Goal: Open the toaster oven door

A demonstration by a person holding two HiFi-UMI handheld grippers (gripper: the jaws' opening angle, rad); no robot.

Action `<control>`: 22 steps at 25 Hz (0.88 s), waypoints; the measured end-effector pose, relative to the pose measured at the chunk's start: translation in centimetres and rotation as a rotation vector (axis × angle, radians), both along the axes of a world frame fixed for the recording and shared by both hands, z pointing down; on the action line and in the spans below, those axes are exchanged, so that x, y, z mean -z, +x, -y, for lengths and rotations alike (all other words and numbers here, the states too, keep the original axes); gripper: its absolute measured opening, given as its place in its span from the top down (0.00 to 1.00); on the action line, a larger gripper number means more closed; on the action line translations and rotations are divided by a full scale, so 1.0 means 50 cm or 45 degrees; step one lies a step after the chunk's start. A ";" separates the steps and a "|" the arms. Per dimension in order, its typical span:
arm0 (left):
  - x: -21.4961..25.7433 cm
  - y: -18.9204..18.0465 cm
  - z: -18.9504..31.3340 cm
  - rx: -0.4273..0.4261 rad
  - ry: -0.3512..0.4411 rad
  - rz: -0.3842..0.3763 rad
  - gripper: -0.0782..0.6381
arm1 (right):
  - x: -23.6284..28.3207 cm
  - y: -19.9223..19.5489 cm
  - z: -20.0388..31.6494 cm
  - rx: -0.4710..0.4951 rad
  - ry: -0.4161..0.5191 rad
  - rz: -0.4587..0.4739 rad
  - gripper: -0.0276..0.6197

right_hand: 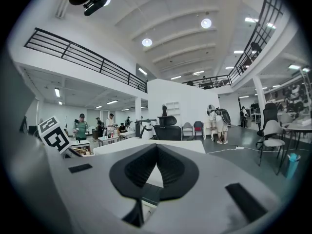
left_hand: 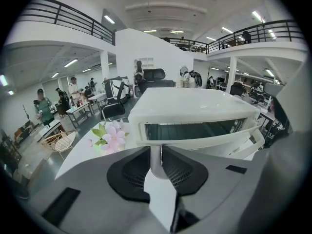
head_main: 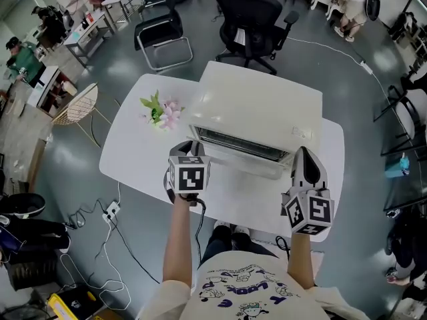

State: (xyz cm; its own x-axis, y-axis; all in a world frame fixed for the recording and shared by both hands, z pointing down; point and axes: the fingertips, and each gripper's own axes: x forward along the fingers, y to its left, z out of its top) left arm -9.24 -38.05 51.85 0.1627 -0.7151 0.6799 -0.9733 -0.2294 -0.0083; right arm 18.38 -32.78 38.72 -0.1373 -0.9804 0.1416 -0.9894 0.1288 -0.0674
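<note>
A small bunch of pink flowers [head_main: 160, 111] lies toward the left of the white tabletop [head_main: 130, 155], just beside the toaster oven's left front corner. Next over, the left gripper [head_main: 193, 147] is at the left end of the oven's front, its marker cube facing up. In the left gripper view its jaws are pinched tight on a white upright piece of the door handle [left_hand: 155, 161], with the handle's bar running off to the right above them. The white toaster oven [head_main: 257, 109] stands in the middle of the tabletop, its back toward a black office chair [head_main: 250, 15]. Its door [head_main: 243, 160] is tipped out at the top, only partway down, so a dark slot with the wire rack shows behind its upper edge. Farther right, the right gripper [head_main: 304, 153] is held by the oven's right front corner, apart from the door. In the right gripper view its jaws [right_hand: 157, 147] meet at the tips with nothing between them, and it points out across the room over the oven's pale top.
</note>
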 end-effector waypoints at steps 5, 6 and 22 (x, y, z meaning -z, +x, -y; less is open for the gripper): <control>-0.018 -0.011 -0.035 0.028 -0.006 0.034 0.78 | -0.009 -0.004 -0.014 0.039 -0.008 0.001 0.96; -0.023 -0.013 -0.042 0.033 -0.009 0.044 0.78 | -0.011 -0.004 -0.018 0.048 -0.011 0.003 0.96; -0.051 -0.027 -0.104 0.081 0.056 0.068 0.78 | -0.030 -0.018 -0.069 0.194 -0.039 -0.003 0.96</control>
State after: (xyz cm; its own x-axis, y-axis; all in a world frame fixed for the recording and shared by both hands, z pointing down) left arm -10.58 -32.84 54.39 0.0807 -0.7520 0.6542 -0.9838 -0.1655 -0.0689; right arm 17.48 -29.31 40.20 -0.2836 -0.9434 0.1721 -0.9588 0.2752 -0.0711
